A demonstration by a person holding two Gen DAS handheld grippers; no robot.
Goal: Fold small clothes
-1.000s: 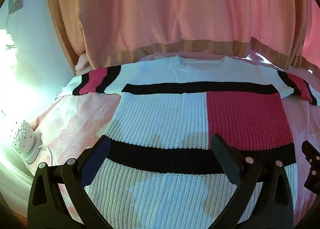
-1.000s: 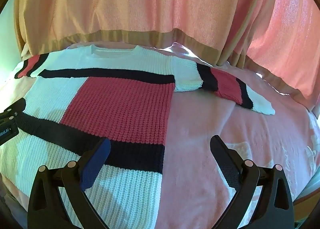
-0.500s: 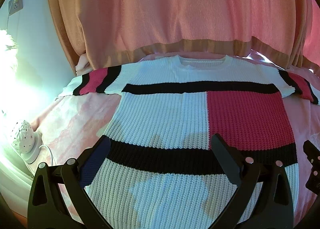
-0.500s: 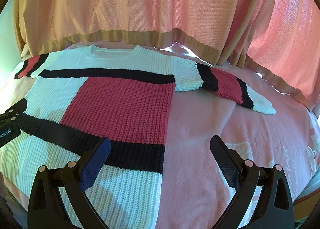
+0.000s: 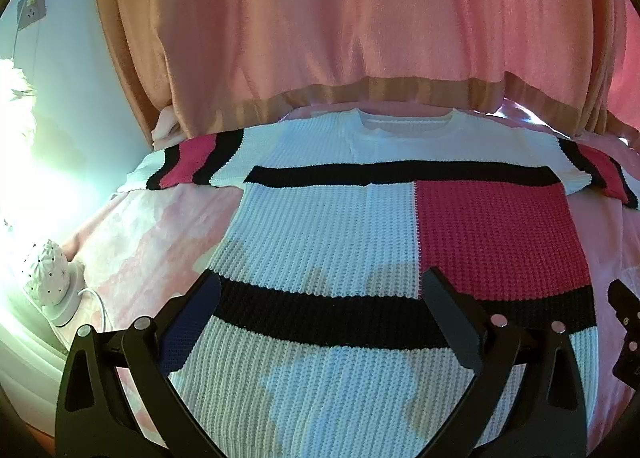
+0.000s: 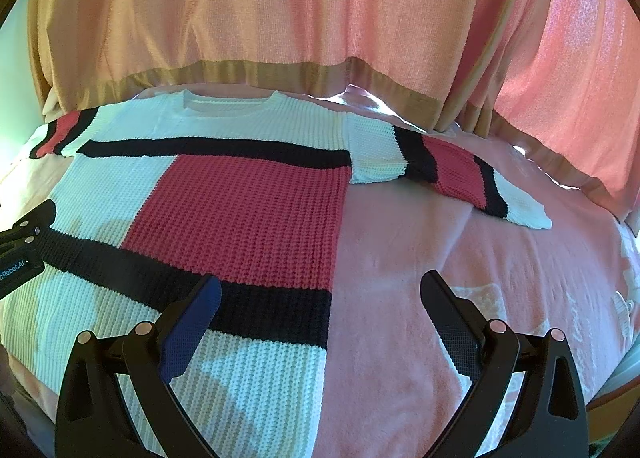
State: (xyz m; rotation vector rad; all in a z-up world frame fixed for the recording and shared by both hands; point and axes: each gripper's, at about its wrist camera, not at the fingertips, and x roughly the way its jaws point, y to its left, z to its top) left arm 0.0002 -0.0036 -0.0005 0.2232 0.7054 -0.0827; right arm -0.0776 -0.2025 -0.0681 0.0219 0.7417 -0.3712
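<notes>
A knit sweater [image 5: 332,242], white with black bands and a red block, lies flat and spread out on a pink bed, neck away from me, both short sleeves out to the sides. It also shows in the right wrist view [image 6: 240,209], with its right sleeve [image 6: 452,173] stretched over the blanket. My left gripper [image 5: 320,318] is open and empty, hovering above the sweater's lower half. My right gripper [image 6: 320,318] is open and empty above the sweater's lower right edge. Each gripper appears at the edge of the other's view.
The pink blanket [image 6: 460,258] covers the bed. Pink and tan curtains [image 5: 340,37] hang behind the bed. A white perforated lamp [image 5: 46,278] with a cord stands at the left, below a wall socket [image 5: 31,9].
Almost nothing: both views have shifted very slightly. The sweater lies as before and both grippers stay open.
</notes>
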